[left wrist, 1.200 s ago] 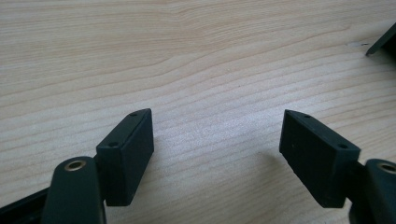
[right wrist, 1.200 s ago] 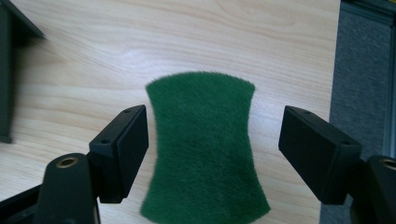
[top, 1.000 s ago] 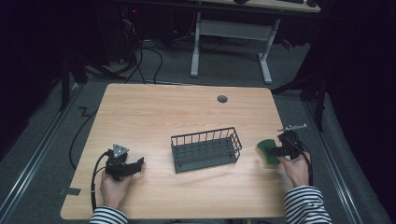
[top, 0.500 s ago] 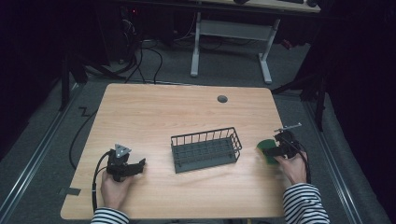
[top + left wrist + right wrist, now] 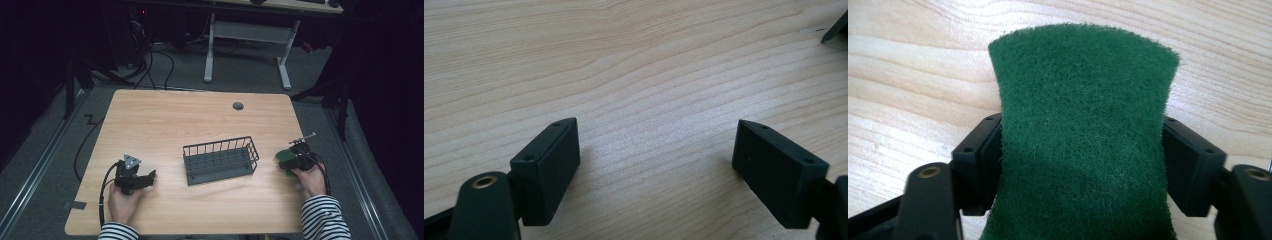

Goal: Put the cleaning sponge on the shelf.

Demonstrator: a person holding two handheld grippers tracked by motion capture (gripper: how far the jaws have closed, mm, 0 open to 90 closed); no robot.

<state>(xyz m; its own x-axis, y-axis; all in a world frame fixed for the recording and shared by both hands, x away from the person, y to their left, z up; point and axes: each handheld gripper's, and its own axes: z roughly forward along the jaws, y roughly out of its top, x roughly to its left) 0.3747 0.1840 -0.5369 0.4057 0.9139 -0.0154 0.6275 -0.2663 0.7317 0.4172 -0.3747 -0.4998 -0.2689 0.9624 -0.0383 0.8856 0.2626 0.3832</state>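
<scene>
The right tool (image 5: 1080, 165) has its jaws set on either side of a green scouring pad (image 5: 1083, 135); in the right gripper view both pads meet the pad's edges and its sides bow inward between them, so the jaws have just been closing and now clamp the scouring pad. The pad still lies on the counter (image 5: 908, 65), with its far end reaching out beyond the jaw tips over bare wood. In the high view the right tool (image 5: 289, 159) sits at the counter's right edge with the scouring pad (image 5: 281, 159) under its tips, and a dark wire basket (image 5: 220, 160) stands just to its left, between the two tools and apart from both. The left tool (image 5: 664, 170) has its jaws wide apart with nothing between them, only wood grain below; in the high view the left tool (image 5: 145, 179) rests on the counter well to the left of the basket. Judged status: the grasp on the scouring pad is made or nearly complete. Remaining, by estimate: lift the pad and carry it left to the basket, which appears empty. A small round grommet (image 5: 238, 106) sits in the counter beyond the basket. No brand, label or readable writing is visible on any item.
</scene>
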